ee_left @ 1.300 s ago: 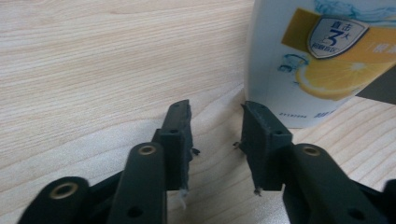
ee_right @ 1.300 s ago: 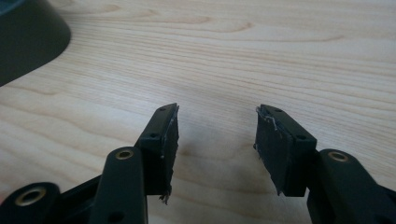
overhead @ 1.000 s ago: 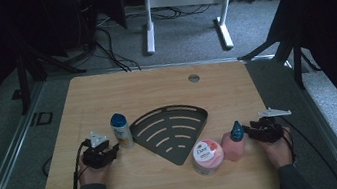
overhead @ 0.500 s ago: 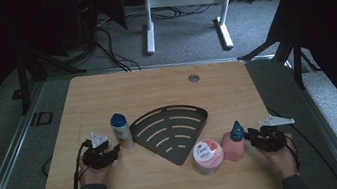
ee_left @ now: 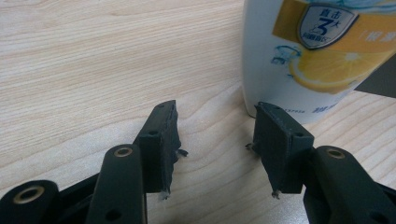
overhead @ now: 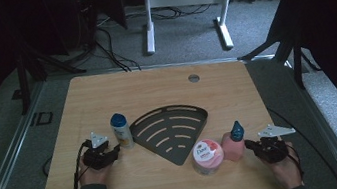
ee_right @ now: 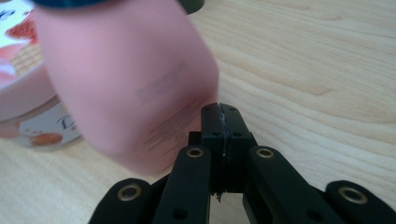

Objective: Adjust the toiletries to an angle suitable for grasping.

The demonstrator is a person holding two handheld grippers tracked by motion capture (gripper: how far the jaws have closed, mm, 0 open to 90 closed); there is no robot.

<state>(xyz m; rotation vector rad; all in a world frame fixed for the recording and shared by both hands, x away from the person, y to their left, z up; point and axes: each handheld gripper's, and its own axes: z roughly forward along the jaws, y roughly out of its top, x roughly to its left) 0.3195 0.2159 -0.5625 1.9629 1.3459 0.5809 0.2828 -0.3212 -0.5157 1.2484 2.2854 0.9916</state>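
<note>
"dove" in dark script on the lid of the pink jar [overhead: 207, 152], seen from the high view; a "d" with part of the next letter on the same jar's side [ee_right: 32, 112] in the right gripper view. on the white bottle [ee_left: 308, 51], a blue shield badge with a large "3" and chinese characters too small to make out. small print on the pink bottle [ee_right: 135, 88], blurred, unreadable.

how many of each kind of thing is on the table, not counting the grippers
bottles: 2, the white bottle with a blue cap and the pink bottle with a teal cap
jars: 1, the pink Dove jar
racks: 1, the black fan-shaped rack
total: 4
</note>
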